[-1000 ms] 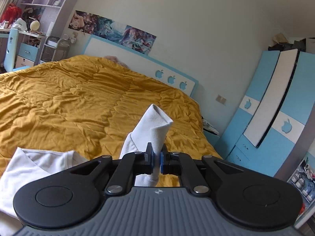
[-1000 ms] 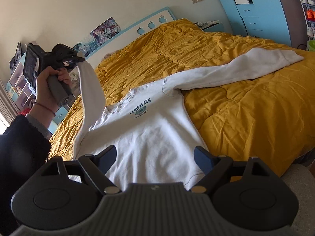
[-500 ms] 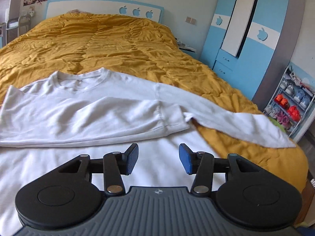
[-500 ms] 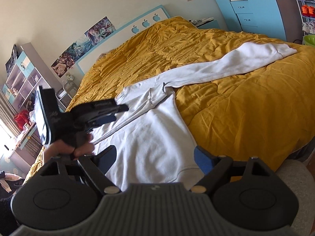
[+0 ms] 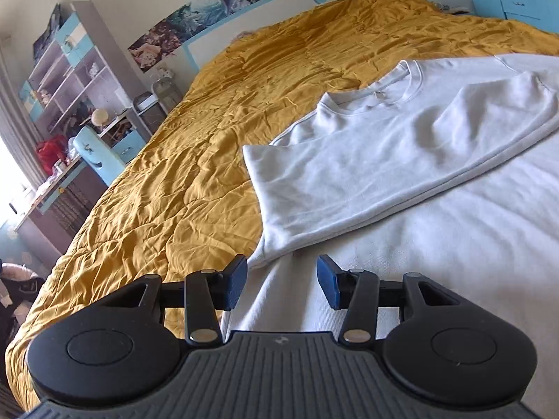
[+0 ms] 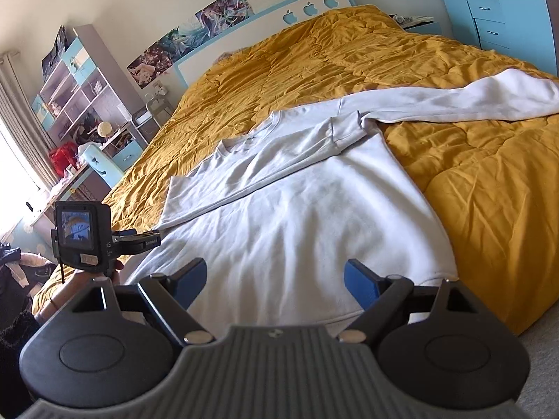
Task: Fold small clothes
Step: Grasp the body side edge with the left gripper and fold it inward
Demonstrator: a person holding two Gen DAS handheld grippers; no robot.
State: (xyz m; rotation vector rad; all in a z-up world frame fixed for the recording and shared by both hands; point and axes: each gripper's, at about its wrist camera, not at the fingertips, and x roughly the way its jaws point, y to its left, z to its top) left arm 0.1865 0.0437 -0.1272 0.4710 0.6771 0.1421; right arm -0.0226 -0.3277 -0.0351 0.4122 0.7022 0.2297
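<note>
A white long-sleeved sweatshirt (image 6: 314, 209) lies flat on the yellow quilt (image 6: 471, 192). Its left sleeve (image 6: 265, 167) is folded across the chest; the same sleeve shows in the left wrist view (image 5: 384, 160). Its right sleeve (image 6: 454, 99) stretches out to the right over the quilt. My left gripper (image 5: 281, 281) is open and empty, just over the shirt's left edge below the folded sleeve; it also shows in the right wrist view (image 6: 153, 239). My right gripper (image 6: 274, 281) is open and empty above the shirt's hem.
The bed's headboard (image 6: 262, 17) is at the back. A shelf unit (image 6: 77, 83) and a desk (image 6: 87, 178) stand left of the bed. A blue wardrobe (image 6: 496, 10) stands at the right. The bed's front edge drops to grey floor (image 6: 538, 331) at the right.
My left gripper carried the left sleeve across the chest, let it go and opened, then drew back to the shirt's left edge. My right gripper stayed open near the hem.
</note>
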